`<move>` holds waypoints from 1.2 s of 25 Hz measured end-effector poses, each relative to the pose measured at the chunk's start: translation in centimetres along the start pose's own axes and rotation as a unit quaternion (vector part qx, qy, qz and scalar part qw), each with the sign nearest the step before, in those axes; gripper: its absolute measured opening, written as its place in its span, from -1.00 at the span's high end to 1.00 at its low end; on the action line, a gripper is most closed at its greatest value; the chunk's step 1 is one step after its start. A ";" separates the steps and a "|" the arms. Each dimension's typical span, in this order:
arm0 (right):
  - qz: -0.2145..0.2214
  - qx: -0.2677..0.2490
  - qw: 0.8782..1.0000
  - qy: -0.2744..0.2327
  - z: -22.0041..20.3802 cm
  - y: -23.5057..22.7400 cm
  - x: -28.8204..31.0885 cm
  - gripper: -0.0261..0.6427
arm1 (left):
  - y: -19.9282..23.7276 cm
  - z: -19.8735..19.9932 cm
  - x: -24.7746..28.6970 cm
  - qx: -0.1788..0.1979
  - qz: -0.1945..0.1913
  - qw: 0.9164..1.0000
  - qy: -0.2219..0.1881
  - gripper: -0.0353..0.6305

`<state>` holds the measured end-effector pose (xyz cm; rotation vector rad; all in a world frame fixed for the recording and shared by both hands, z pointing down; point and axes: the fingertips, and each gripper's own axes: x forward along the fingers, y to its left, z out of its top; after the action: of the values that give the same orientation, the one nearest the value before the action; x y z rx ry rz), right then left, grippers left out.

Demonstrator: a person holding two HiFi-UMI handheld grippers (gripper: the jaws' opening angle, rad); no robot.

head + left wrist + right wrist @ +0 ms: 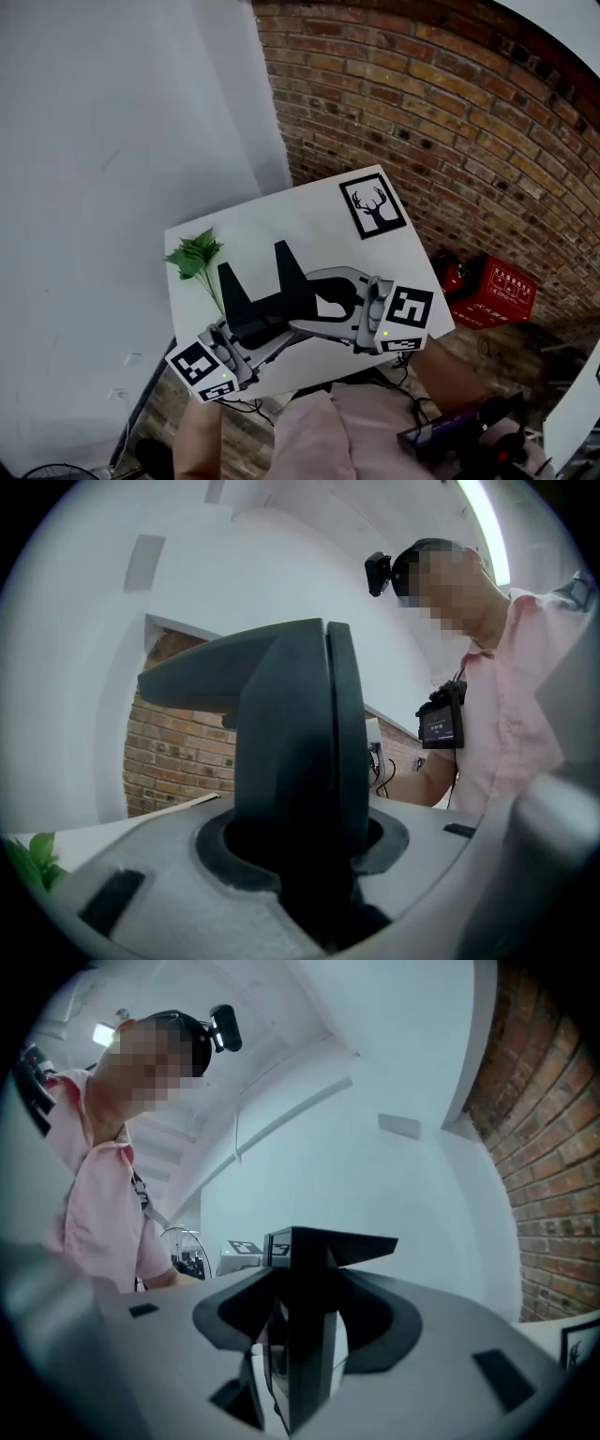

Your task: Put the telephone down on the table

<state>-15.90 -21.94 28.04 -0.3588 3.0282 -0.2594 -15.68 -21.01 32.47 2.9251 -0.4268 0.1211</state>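
The telephone (267,298) is black, with two raised ends that point away from me, and it hangs just over the white table (309,217). My left gripper (255,336) comes in from the lower left and is shut on its near end. In the left gripper view the telephone's dark body (291,752) fills the gap between the jaws. My right gripper (323,307) reaches in from the right. In the right gripper view, a black edge of the telephone (309,1316) sits clamped between the jaws.
A green leafy sprig (197,255) lies at the table's left edge. A framed deer picture (373,206) lies at its far right corner. A red crate (497,292) stands on the floor to the right, below the brick wall (441,112).
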 end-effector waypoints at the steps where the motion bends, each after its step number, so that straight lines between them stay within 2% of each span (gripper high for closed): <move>1: 0.000 0.008 1.000 0.002 -0.5 -0.4 -0.3 0.28 | 0.2 -0.5 0.4 -0.007 0.000 1.000 0.005 0.40; 11: -0.006 0.052 0.998 0.031 -4.3 -4.5 -2.0 0.28 | 2.6 -4.3 3.8 -0.055 0.004 0.998 0.024 0.40; 16: -0.015 0.083 0.996 0.043 -6.6 -6.5 -2.6 0.28 | 3.8 -6.7 5.2 -0.091 -0.001 0.995 0.033 0.40; 24: -0.025 0.146 0.986 0.076 -11.8 -9.0 -3.0 0.27 | 5.4 -11.7 6.5 -0.164 -0.002 0.985 0.045 0.40; 30: -0.036 0.191 0.976 0.098 -15.7 -9.9 -3.2 0.28 | 5.8 -15.6 6.9 -0.203 -0.020 0.977 0.063 0.40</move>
<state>-12.12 -28.19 45.39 -0.4297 3.0539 -0.9163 -11.65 -25.35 49.50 2.5066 -0.3283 0.1897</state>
